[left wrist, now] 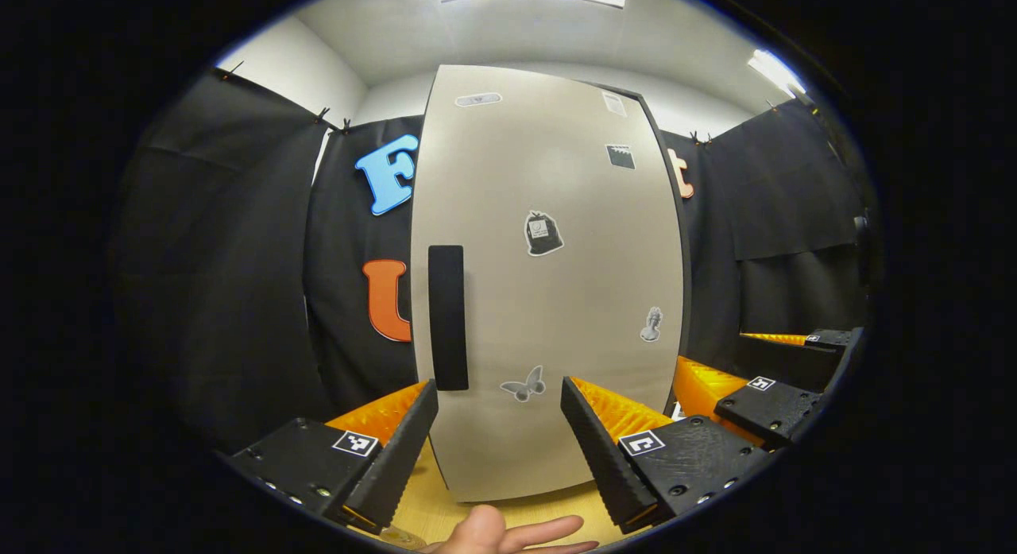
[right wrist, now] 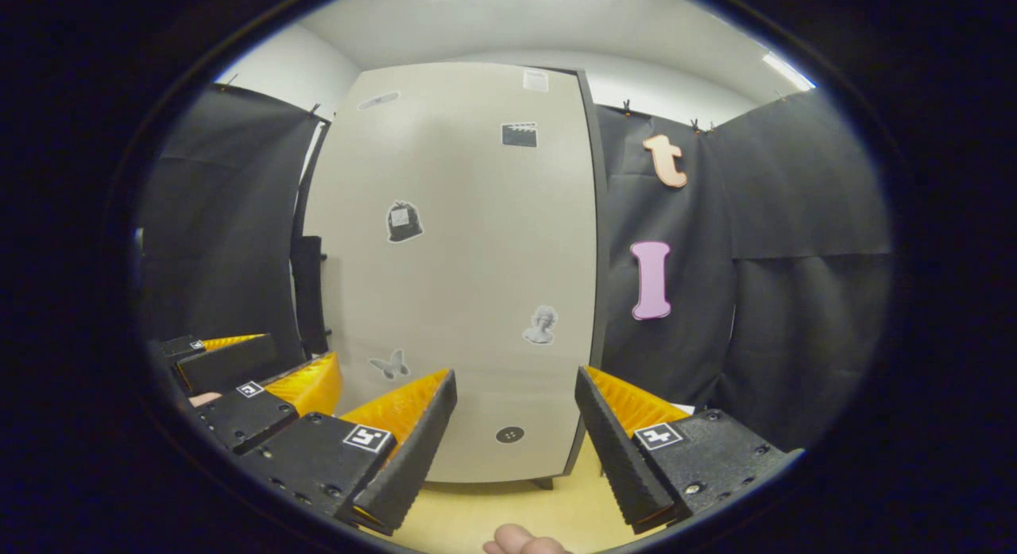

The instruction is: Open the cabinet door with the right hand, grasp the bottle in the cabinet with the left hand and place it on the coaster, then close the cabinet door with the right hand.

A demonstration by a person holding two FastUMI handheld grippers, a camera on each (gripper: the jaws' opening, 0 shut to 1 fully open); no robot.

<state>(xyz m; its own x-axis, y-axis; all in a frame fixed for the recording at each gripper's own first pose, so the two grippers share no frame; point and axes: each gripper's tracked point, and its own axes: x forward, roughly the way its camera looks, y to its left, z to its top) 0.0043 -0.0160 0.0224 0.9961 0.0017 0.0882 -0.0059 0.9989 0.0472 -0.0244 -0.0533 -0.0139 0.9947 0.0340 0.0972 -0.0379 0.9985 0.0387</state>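
Booth: black cloth walls, white ceiling with light panels, pale wooden table top (left wrist: 445, 510) under the cabinet
Cabinet door (left wrist: 548, 284): shut, flat beige panel with small grey stickers, standing upright on the table, dark frame edge along its right side
Handle (left wrist: 447, 317): black vertical bar near the door's left edge, about mid-height; seen edge-on in the right gripper view (right wrist: 308, 296)
Bottle: presumably behind the shut door, not visible; weight, stiffness and surface finish cannot be judged yet
Coaster: possibly the round edge at the bottom of the left gripper view, too little visible to confirm
Left gripper (left wrist: 499, 443): jaws spread wide, empty, facing the door's lower half, apart from it
Right gripper (right wrist: 515, 435): jaws spread wide, empty, aimed at the door's lower right part, well right of the handle; also visible just beside the left gripper (left wrist: 719, 391)
Fingers (left wrist: 508, 534): bare, at the lower edge of the left gripper view
Step in hand: opening not yet begun
Handling judgement: door likely rigid and light on hinges at the right side; smooth panel offers no purchase, so take hold across the black bar at mid-length, one finger each side, and pull in an arc
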